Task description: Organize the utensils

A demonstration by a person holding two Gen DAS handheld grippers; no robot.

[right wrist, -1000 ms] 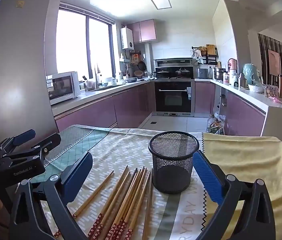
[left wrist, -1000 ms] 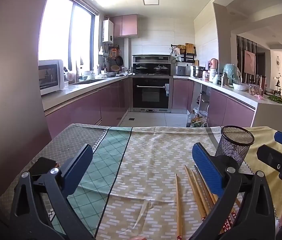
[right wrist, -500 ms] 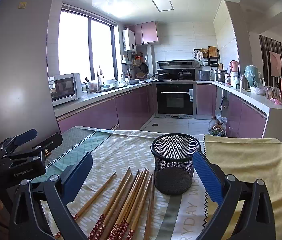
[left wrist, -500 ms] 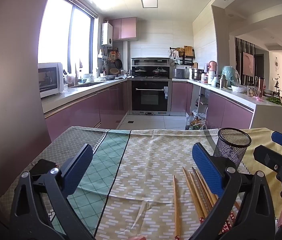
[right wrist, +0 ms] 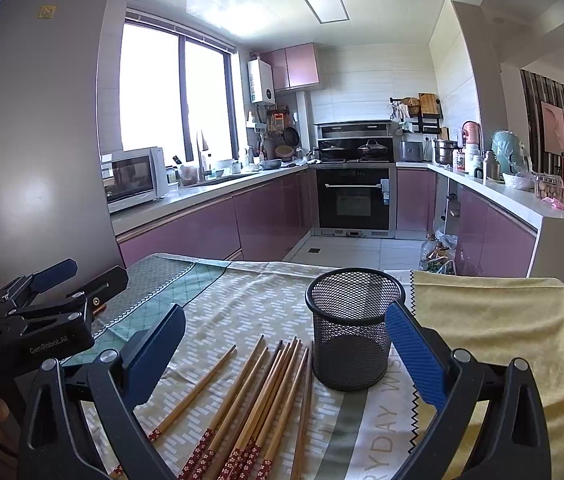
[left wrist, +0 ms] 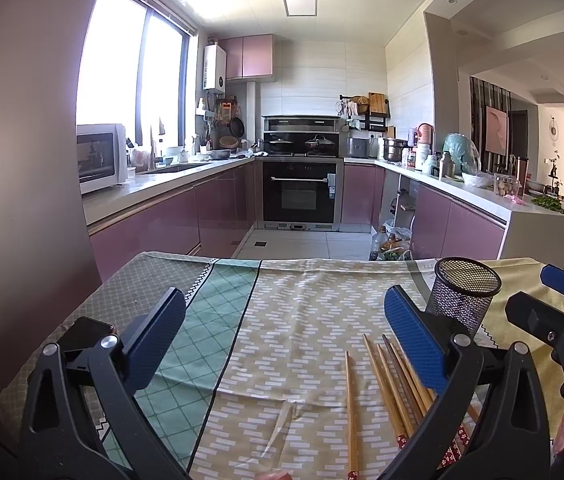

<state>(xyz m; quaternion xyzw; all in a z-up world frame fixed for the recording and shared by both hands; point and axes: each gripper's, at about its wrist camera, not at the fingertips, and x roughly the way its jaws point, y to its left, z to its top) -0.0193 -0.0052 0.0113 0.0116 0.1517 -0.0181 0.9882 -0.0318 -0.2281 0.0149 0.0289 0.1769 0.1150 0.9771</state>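
Note:
Several wooden chopsticks with red patterned ends lie fanned on the tablecloth, left of a black mesh cup that stands upright and empty. My right gripper hangs open above the chopsticks with nothing between its blue pads. In the left wrist view the same chopsticks lie at lower right and the mesh cup stands behind my right finger. My left gripper is open over bare cloth, left of the chopsticks. The other gripper shows at the right edge.
The table carries a patterned cloth with a green strip on the left and a yellow cloth on the right. A grey fridge wall rises at the left. Beyond the far table edge is the kitchen floor and purple cabinets.
Both views have tilted slightly, so the table and cup sit a little lower in frame. Chopsticks and cup have not moved. Both grippers stay open.

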